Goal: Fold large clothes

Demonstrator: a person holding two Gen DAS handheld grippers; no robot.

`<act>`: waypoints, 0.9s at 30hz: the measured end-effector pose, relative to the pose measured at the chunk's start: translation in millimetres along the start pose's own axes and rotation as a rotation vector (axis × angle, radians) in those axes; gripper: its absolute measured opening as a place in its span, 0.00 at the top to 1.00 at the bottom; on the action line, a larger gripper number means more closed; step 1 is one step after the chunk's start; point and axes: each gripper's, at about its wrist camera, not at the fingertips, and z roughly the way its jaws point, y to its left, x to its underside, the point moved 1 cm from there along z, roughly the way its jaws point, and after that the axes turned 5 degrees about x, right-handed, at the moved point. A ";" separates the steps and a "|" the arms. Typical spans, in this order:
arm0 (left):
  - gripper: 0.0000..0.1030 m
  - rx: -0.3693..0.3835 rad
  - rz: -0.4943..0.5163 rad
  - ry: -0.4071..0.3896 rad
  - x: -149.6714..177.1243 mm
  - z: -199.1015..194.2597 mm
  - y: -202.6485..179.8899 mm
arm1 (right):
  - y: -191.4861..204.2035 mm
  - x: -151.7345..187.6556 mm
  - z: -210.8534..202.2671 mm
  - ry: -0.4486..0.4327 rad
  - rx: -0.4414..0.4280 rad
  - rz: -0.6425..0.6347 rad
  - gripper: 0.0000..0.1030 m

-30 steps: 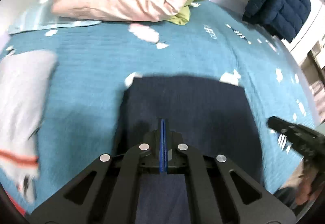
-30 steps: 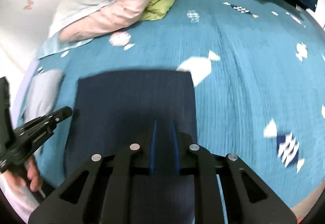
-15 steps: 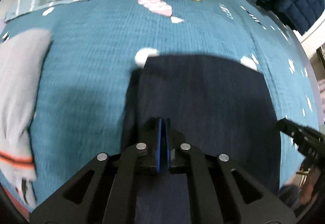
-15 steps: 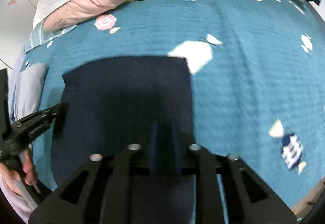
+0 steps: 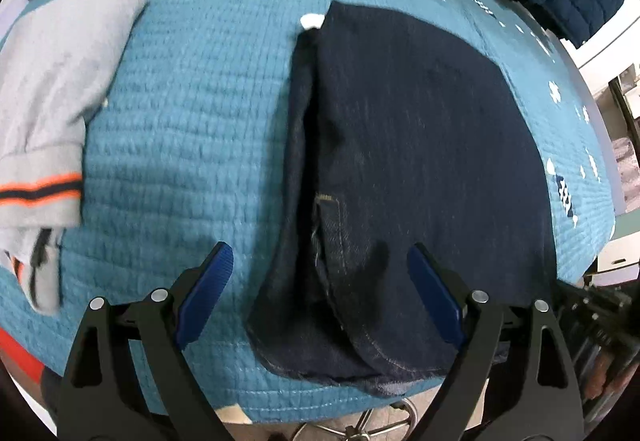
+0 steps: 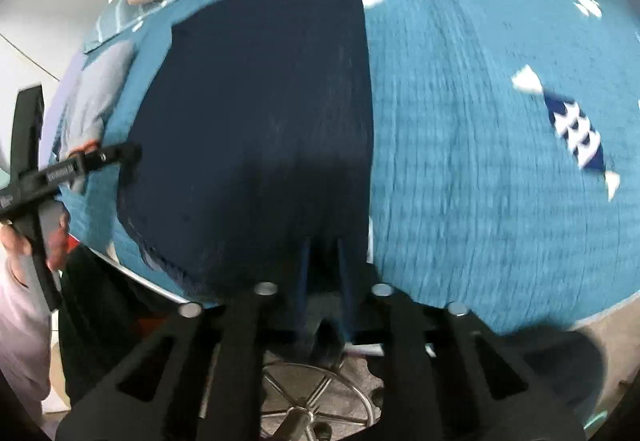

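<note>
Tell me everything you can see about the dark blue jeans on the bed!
The dark blue jeans look like denim, folded into a long flat stack on the teal quilt, reaching its near edge. Pale stitching and a seam show near the bottom, where layers overlap. The left tongs are opening, blue pads on both sides, not pressing. The right tongs are closing over the near edge; blur hides any contact.
</note>
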 end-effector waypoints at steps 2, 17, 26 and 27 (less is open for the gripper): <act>0.14 -0.003 0.012 0.001 2.7 1.0 -4.1 | -3.3 8.7 0.5 0.021 -0.018 0.041 0.95; 0.14 -0.003 0.116 -0.040 12.6 -16.4 -40.3 | -25.3 4.6 -50.7 -0.028 -0.026 0.128 0.84; 0.14 -0.007 0.081 -0.029 15.1 -16.3 -25.9 | -26.1 12.4 8.8 0.111 -0.085 0.143 0.97; 0.14 -0.007 0.090 -0.024 17.0 -16.6 -26.4 | -22.5 19.5 9.5 0.128 -0.061 0.112 0.97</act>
